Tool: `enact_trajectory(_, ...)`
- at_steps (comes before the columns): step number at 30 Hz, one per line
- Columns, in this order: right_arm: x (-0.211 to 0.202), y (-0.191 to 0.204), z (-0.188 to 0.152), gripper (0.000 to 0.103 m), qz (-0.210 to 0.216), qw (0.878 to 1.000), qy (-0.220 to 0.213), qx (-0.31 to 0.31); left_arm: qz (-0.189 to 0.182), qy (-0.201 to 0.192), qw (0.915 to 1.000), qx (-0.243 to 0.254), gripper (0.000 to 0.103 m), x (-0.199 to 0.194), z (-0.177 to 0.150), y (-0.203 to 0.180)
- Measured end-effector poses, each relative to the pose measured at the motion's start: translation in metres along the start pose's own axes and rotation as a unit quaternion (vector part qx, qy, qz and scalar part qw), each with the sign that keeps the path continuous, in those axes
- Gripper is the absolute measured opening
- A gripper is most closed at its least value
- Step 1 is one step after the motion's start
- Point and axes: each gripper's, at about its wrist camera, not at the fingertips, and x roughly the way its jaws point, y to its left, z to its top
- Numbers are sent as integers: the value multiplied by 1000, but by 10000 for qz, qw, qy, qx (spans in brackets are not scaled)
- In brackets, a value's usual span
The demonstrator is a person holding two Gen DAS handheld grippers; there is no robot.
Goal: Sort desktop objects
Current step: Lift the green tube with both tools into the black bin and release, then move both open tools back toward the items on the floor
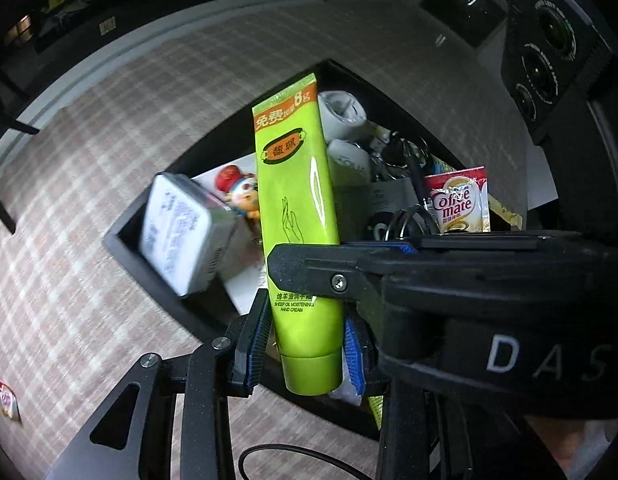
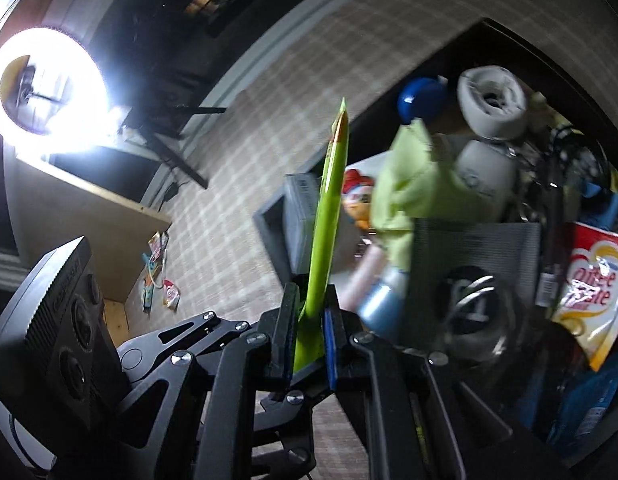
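Here, both grippers clamp the green hand cream tube (image 1: 297,208) over the crowded black box (image 1: 121,236).
Left gripper (image 1: 307,344) grips its cap end, right gripper (image 2: 309,344) its body; a Coffee-mate sachet (image 1: 459,202) and white tin (image 1: 177,232) lie below.

You have the hand cream tube (image 1: 299,216) standing up over the open box (image 1: 121,240), which sits on the desk (image 1: 109,128). In the left wrist view, a small carton (image 1: 177,236) leans at the box's left corner, with a cartoon figure (image 1: 239,194) just behind it. A creamer sachet (image 1: 461,200) stands at the right side, rolled items (image 1: 343,110) toward the far corner. Another sachet (image 1: 5,400) lies on the desk, well left of the box.
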Motion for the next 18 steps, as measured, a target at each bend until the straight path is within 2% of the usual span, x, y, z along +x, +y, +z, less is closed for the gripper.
enact_trajectory(3,-1,-11,3,12,-7,10000,12,71,-28,52,10000,9,32,4,1,-3)
enact_trajectory(10,0,-17,5,15,-226,9996,2,145,63,80,9999,-51,40,3,3,-6)
enact_trajectory(12,-2,-18,6,19,-268,9995,11,185,113,47,9999,-71,43,-1,1,-3)
enact_trajectory(14,-9,-17,8,32,-420,9990,-108,119,112,50,9999,-93,43,-3,0,-1)
enact_trajectory(18,-24,-9,11,36,-580,9978,-314,-58,298,-133,9993,-195,43,-18,-4,11)
